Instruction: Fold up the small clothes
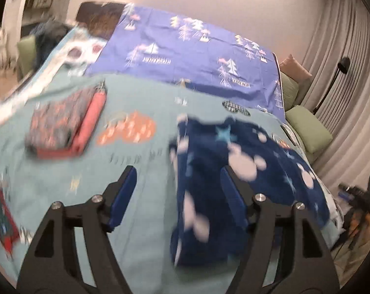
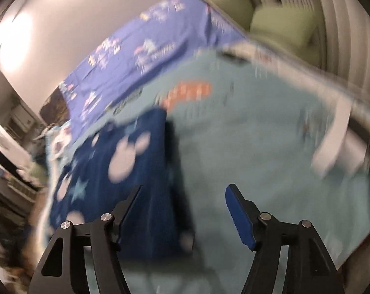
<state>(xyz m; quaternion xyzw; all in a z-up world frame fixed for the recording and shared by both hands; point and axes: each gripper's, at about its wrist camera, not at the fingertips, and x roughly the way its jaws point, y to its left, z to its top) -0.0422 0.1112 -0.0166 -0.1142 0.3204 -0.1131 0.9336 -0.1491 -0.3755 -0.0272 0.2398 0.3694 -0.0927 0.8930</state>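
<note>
A navy garment with white mouse shapes and light blue stars [image 1: 209, 171] lies partly folded on the light blue bedspread [image 1: 140, 196]. My left gripper [image 1: 177, 176] is open and empty above the bed, its right finger over the garment's left part. In the right wrist view the same garment [image 2: 126, 171] lies to the left. My right gripper [image 2: 185, 196] is open and empty above the garment's right edge. A folded stack of a patterned grey piece on a red piece [image 1: 65, 125] lies at the left. Both views are motion-blurred.
A purple sheet with tree prints [image 1: 185, 49] covers the far part of the bed. Green cushions [image 1: 307, 127] and curtains are at the right. A red-edged item [image 1: 1, 220] lies at the near left. A black floor lamp [image 1: 341, 68] stands by the curtains.
</note>
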